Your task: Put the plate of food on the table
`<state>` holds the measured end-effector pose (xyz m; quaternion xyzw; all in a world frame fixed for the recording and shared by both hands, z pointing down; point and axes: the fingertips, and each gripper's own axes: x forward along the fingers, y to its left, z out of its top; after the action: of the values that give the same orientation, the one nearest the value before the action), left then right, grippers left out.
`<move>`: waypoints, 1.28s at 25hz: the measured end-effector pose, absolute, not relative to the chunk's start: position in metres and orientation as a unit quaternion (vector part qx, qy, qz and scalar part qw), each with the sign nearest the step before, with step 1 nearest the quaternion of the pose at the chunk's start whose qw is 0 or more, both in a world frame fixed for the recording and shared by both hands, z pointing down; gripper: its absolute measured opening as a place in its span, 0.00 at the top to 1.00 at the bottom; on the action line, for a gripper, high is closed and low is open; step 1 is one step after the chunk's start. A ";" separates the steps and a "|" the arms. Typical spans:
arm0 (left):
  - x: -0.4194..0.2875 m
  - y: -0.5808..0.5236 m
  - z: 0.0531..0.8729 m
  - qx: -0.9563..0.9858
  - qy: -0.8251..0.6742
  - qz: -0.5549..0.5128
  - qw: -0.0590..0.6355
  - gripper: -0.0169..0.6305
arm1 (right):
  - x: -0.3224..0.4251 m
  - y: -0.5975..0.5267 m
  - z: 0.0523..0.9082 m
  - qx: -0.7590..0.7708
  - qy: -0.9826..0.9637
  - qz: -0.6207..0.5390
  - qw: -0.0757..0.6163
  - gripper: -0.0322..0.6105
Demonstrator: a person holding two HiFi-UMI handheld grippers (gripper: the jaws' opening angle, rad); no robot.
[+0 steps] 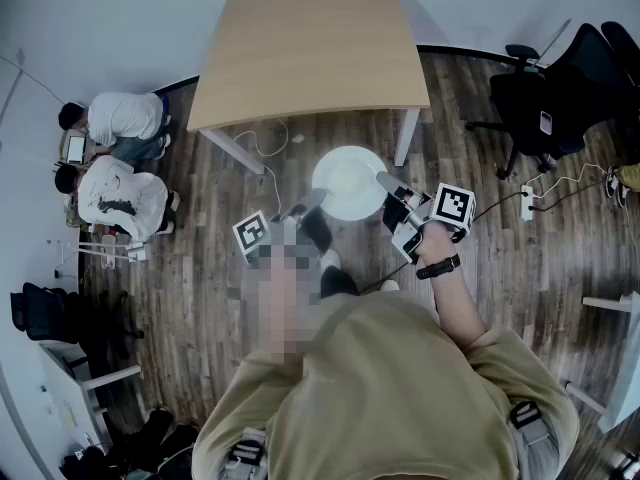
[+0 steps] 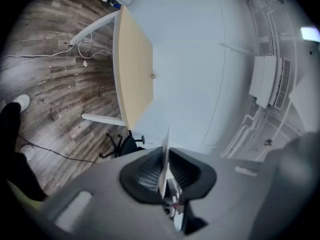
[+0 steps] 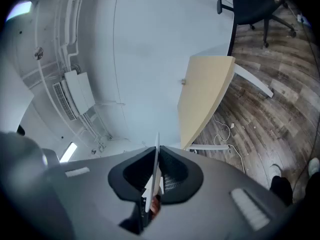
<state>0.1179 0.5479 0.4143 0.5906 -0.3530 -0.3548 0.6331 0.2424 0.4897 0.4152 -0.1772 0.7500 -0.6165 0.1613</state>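
Note:
A round white plate (image 1: 348, 181) hangs over the wooden floor, a little short of the near edge of the light wooden table (image 1: 310, 48). My left gripper (image 1: 306, 206) is shut on its left rim and my right gripper (image 1: 386, 182) is shut on its right rim. In the left gripper view the plate (image 2: 164, 166) stands edge-on between the dark pads, with the table (image 2: 135, 69) beyond. The right gripper view shows the same thin rim (image 3: 154, 169) pinched between its pads, and the table (image 3: 205, 94) ahead. What lies on the plate is hard to make out.
Black office chairs (image 1: 560, 98) stand at the right. Two seated people (image 1: 120, 168) are at the left by the wall. A white cable (image 1: 265, 153) and a power strip (image 1: 528, 196) lie on the floor. The table's white legs (image 1: 405, 136) stand just ahead.

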 end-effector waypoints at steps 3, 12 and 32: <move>0.120 0.547 0.414 0.595 -0.353 -0.353 0.630 0.93 | 0.244 0.489 0.417 -0.177 0.755 -0.612 0.157 0.91; 0.119 0.547 0.422 0.611 -0.334 -0.344 0.630 0.93 | 0.242 0.487 0.424 -0.187 0.758 -0.604 0.159 0.91; -0.046 0.484 0.422 0.619 -0.288 -0.313 0.660 0.93 | 0.081 0.437 0.421 -0.237 0.739 -0.606 0.176 0.91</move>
<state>-0.0459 0.4844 0.4217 0.6187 -0.2882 -0.3134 0.6602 0.0812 0.4370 0.4212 -0.2373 0.7386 -0.6060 0.1761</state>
